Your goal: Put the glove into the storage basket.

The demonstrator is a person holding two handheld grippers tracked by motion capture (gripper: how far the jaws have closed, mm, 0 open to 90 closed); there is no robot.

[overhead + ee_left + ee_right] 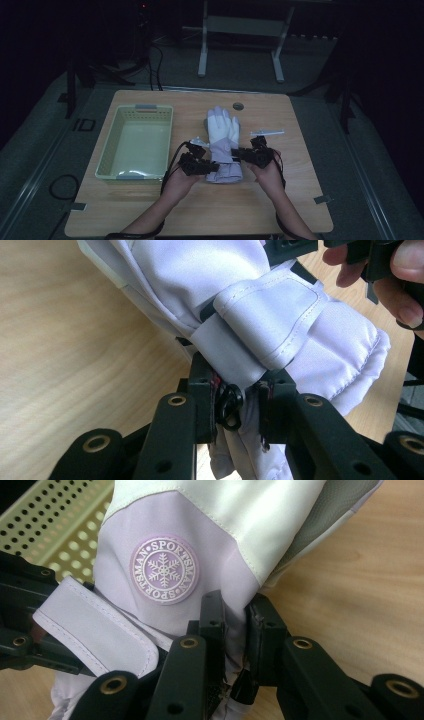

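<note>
white and lilac ski glove (222,145) lying on the wooden table (300,200), just right of the pale green basket (136,142). left tool (240,397) is pinching the cuff edge beside its strap; right tool (235,630) is pinching the opposite cuff edge below the round snowflake badge (164,570). both tools are clamping fabric.

My left gripper view: glove (280,335) fingers cut off at top edge, cuff fabric pinched out of sight between jaws. Right gripper view: basket (55,525) cropped at corner. High view: forearms cut at bottom edge.
</note>
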